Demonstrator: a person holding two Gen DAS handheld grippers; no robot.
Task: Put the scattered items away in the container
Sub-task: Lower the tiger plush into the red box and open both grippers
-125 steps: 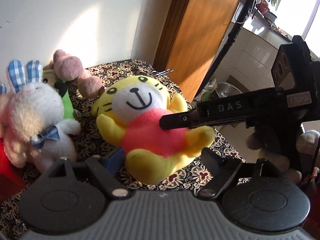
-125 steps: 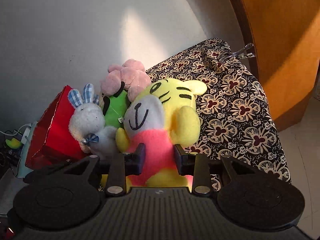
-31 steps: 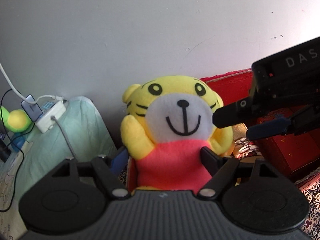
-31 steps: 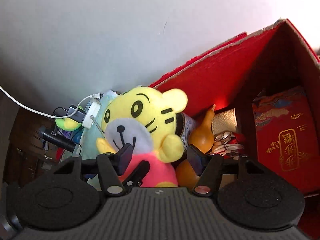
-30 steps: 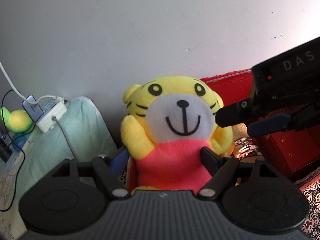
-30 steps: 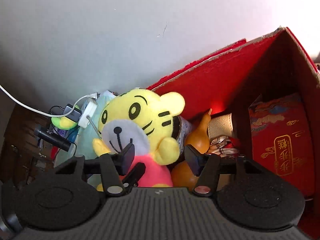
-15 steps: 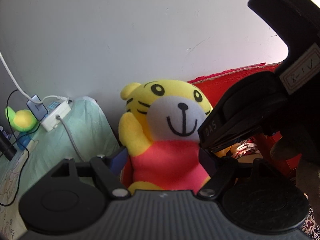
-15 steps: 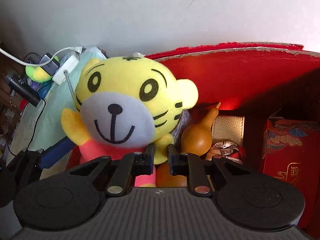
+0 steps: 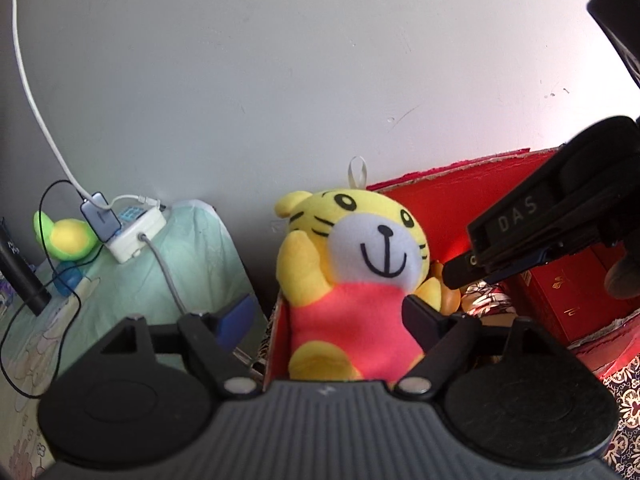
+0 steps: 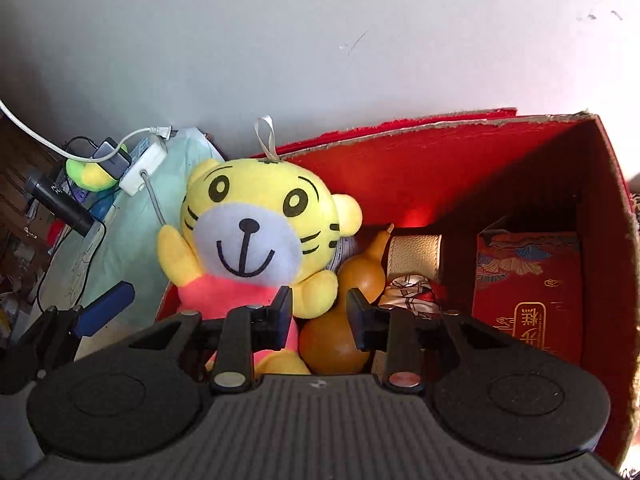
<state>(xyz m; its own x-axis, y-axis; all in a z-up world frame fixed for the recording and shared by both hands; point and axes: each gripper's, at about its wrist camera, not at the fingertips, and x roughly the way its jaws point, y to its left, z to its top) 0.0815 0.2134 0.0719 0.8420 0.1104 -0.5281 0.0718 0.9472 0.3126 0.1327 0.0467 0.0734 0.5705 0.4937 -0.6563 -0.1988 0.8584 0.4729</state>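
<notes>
White wall [image 9: 280, 80] stood behind. Mint cloth [image 9: 120, 292] draped at left; white power adapter [image 9: 134, 234] lay on it, white cable [image 9: 28, 92] running up. Green-yellow plush [image 9: 66, 238] sat beside adapter, black cylinder [image 10: 56, 198] nearby.

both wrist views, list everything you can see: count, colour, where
tiger plush: 1, yellow with pink body, left end of box, upright
box: 1, red, against wall
gourd: 1, orange-brown, in box right of tiger
gift pack: 1, red with gold print, right side of box
beige roll: 1, behind gourd
power strip: 1, white, on pale green cover left of box
green-yellow toy: 1, far left
left claw: jaws wide apart either side of tiger, just been opening
right claw: jaws just been opening, gripping nothing, in front of gourd
</notes>
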